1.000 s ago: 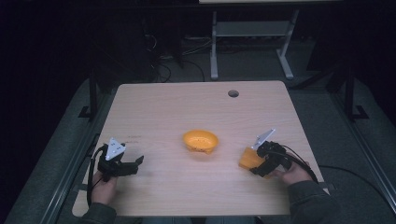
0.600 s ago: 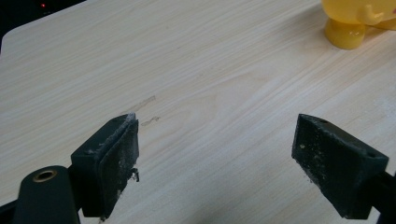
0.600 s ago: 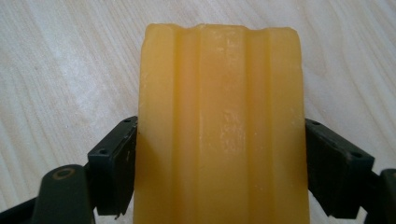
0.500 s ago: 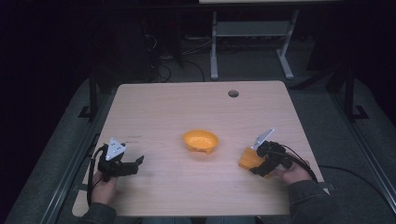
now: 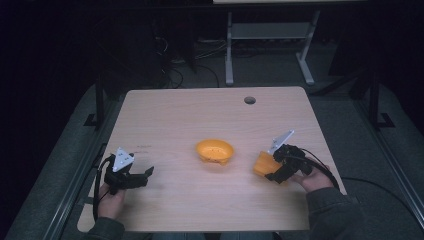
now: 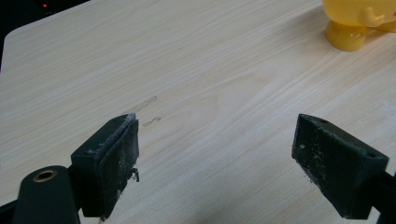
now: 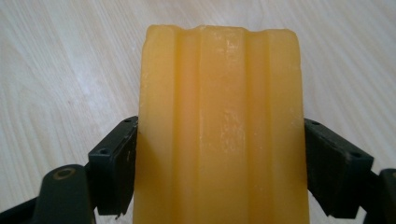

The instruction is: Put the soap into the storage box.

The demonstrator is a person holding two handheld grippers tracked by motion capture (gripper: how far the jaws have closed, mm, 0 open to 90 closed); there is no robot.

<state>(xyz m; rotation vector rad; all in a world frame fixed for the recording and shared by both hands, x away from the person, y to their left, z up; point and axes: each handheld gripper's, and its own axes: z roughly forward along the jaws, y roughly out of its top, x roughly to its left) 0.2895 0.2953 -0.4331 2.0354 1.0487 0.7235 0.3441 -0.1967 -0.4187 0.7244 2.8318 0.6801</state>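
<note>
Item: pale wood-grain table [image 5: 165, 120], person seated at near edge.

Item: shallow orange plastic bowl [image 5: 215, 151], upright near table centre, untouched.

Item: ribbed orange plastic block [image 7: 219, 126], clamped across its sides by the right gripper [image 5: 280, 167], right of the bowl, low over the table.

Item: left gripper [image 6: 215, 168], jaws spread wide, empty, resting at near left.

Handling note: likely destination is the bowl; keep the squeeze even and the block level, approaching from above the rim.
</note>
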